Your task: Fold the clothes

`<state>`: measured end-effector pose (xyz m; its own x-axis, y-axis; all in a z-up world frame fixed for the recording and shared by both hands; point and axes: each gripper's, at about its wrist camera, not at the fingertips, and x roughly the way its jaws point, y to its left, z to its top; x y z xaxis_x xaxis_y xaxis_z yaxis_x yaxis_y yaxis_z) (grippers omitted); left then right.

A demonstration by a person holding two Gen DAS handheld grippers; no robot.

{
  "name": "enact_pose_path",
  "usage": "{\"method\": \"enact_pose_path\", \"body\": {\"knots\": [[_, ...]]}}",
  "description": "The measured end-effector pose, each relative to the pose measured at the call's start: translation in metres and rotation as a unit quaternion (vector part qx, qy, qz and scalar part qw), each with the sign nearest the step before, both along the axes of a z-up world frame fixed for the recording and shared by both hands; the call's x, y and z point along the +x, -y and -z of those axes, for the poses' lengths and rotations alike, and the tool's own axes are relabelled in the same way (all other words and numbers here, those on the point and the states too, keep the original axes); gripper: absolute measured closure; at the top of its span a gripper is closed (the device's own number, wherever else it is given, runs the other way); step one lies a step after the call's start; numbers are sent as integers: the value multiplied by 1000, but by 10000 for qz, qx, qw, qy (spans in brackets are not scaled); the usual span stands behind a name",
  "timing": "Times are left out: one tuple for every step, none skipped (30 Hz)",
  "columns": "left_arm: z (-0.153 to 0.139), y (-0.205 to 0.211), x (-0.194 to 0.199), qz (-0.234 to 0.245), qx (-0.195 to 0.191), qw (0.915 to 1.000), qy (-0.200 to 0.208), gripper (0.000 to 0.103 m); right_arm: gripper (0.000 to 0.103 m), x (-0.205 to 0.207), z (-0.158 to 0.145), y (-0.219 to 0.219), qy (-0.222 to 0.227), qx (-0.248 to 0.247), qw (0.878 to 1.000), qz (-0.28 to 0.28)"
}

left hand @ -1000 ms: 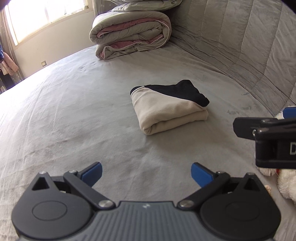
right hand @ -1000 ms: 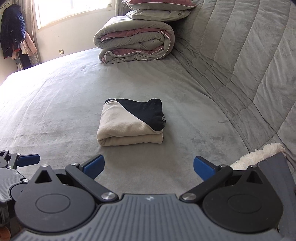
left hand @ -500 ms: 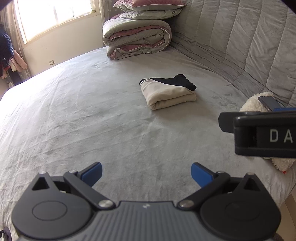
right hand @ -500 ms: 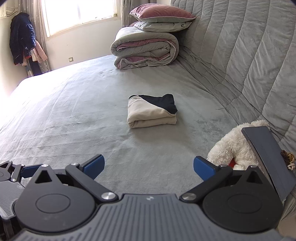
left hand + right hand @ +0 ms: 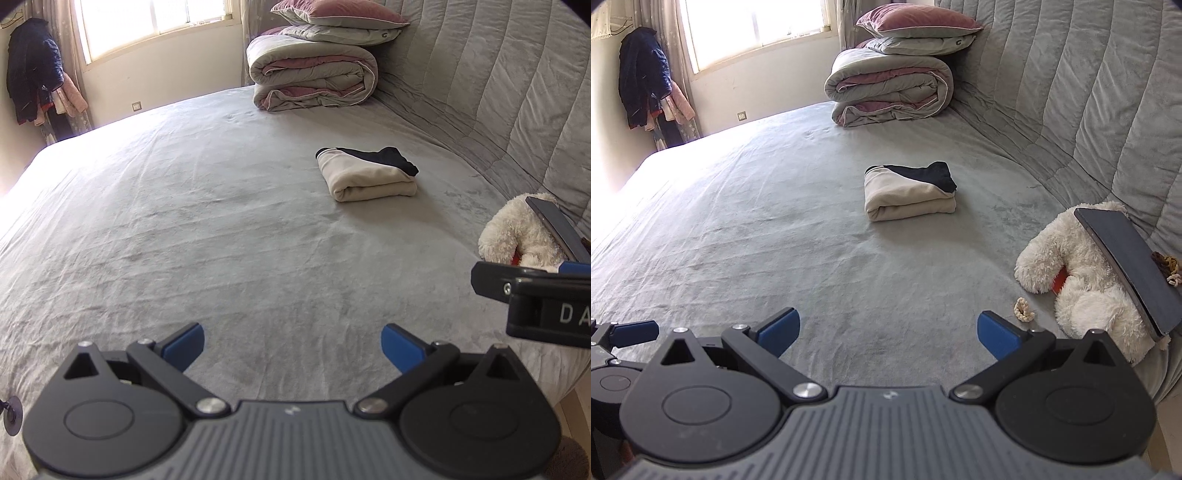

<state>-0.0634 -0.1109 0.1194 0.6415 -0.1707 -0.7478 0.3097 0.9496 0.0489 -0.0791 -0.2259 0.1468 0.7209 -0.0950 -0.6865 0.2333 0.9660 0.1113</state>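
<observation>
The folded garment (image 5: 909,192) is a neat little bundle, cream on most of it with a black part draped over the far right corner, rolled fold facing the cameras. It sits flat on the grey bed (image 5: 775,229), towards the far right part of the mattress, not far from the quilted headboard (image 5: 1071,92) that runs up along the right edge. Nothing is touching it.

Both claws are well back from it, over the near edge of the bed. The left gripper (image 5: 293,346) has its blue pads (image 5: 184,345) spread wide with nothing between them, just bedspread underneath. Same story with the right gripper (image 5: 888,334): jaws wide apart, empty. In the left wrist view you can see the side of the right one poking in at the right edge, and the right wrist view catches a bit of the left one at the lower left.

Further out: a rolled-up grey and pink comforter (image 5: 890,88) is stacked in the far corner by the headboard, with two pillows (image 5: 919,27) on top. Near the right edge of the bed a white plush toy (image 5: 1075,280) lies with a dark tablet (image 5: 1126,266) leaning on it, and a small braided hair tie (image 5: 1024,309) is just beside the plush. Some jackets (image 5: 642,74) hang by the window (image 5: 753,26) at the far left.
</observation>
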Motion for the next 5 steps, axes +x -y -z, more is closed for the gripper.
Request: {"method": "enact_pose_path", "body": {"knots": [[0, -1, -1, 14, -29, 10000, 3, 1, 0, -1, 0, 0, 11, 17, 10000, 13], [0, -2, -1, 19, -38, 10000, 7, 1, 0, -2, 0, 0, 22, 31, 10000, 26], [0, -3, -2, 20, -38, 10000, 16, 1, 0, -3, 0, 0, 25, 44, 10000, 34], [0, -3, -3, 21, -36, 10000, 17, 1, 0, -4, 0, 0, 25, 56, 10000, 40], [0, -3, -3, 22, -40, 10000, 7, 1, 0, -4, 0, 0, 26, 68, 10000, 46]]}}
